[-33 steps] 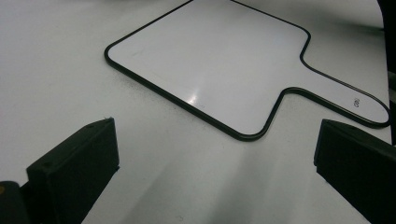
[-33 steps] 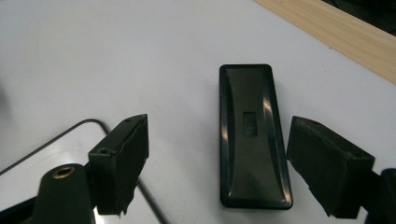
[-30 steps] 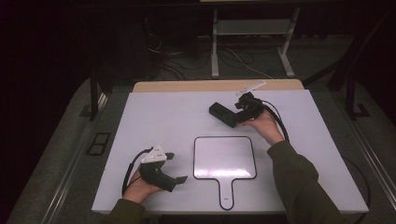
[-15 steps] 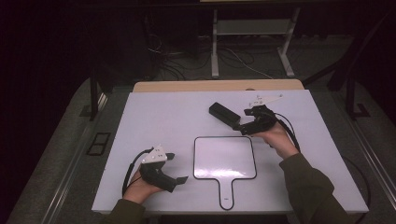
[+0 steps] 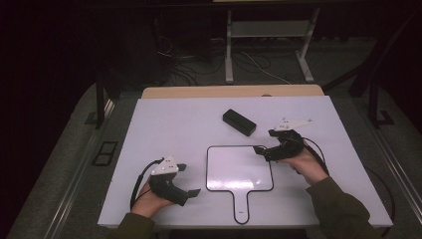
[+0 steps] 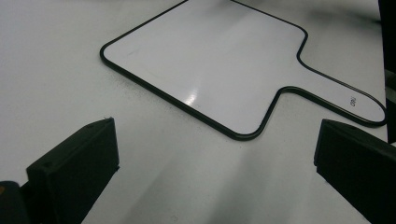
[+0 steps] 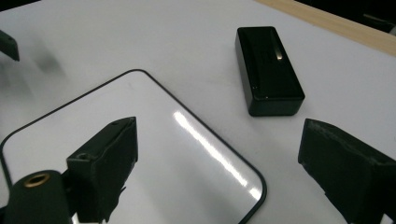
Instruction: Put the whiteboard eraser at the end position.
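Two things on the table (image 5: pixel 164 119) in front of me: one paddle-shaped whiteboard (image 5: pixel 239 169) lying flat near the front edge, handle toward me, and one black box (image 5: pixel 239 122) beyond it, apart. The white tabletop sits in a dark room, cables and a metal stand behind. My left gripper (image 5: pixel 184 180) rests left of the board, jaws spread wide, holding nothing. My right gripper (image 5: pixel 261 149) hovers at the board's right corner, also wide open, empty. Small print on the handle, unreadable.

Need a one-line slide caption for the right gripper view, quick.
Open right tongs hover over the whiteboard's corner, with the black box lying just beyond on the white table.
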Demonstrator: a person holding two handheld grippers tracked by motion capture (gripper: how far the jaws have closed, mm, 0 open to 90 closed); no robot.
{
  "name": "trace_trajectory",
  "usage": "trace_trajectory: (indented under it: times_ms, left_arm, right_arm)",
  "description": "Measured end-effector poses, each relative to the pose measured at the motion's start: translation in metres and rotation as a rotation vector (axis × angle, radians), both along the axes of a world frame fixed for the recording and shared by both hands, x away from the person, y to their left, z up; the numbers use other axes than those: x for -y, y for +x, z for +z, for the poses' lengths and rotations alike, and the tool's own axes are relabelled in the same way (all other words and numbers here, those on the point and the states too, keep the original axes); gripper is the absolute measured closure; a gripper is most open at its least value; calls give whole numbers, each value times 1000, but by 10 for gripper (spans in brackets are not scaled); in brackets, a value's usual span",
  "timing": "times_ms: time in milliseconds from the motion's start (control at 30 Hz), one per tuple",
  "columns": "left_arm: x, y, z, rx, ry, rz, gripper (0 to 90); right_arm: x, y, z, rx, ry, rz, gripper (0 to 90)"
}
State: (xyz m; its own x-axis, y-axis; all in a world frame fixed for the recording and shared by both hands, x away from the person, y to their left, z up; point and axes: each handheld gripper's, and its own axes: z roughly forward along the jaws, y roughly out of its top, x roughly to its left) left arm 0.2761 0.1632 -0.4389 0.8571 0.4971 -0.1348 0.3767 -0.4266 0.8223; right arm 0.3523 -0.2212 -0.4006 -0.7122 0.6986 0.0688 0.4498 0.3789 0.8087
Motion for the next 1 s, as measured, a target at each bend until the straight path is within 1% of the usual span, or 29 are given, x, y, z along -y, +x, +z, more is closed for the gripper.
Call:
trace_trajectory:
  times_ms: [133,200,367,533,600,767,867,933,1000]
  left_arm:
    - [1,0,0,0,0,-5,0]
    - [0,-1,0,-2,-3,-2,0]
    - [0,-1,1,0,-4,-1,0]
    - [0,-1,0,-2,-3,-2,0]
    - [0,0,0,0,-4,-1,0]
    - [0,0,1,2,-4,0,0]
    - [1,-1,1,4,-4,-1,0]
    - [1,-1,1,4,-4,-1,0]
    - [0,-1,1,4,4,-3,0]
  right_arm:
    - [6,-11,-3,7,0,-2,107]
    - [9,-17,-5,16,10,-2,107]
    - [16,-28,-9,20,26,-22,107]
    - [24,-40,-12,33,29,-38,107]
    - [27,-43,-14,36,31,-33,107]
    - [34,-56,-21,42,42,-62,107]
    - [38,-64,-25,48,26,-81,107]
    - [42,-71,-28,50,16,-78,107]
    - [45,-75,-29,49,18,-85,107]
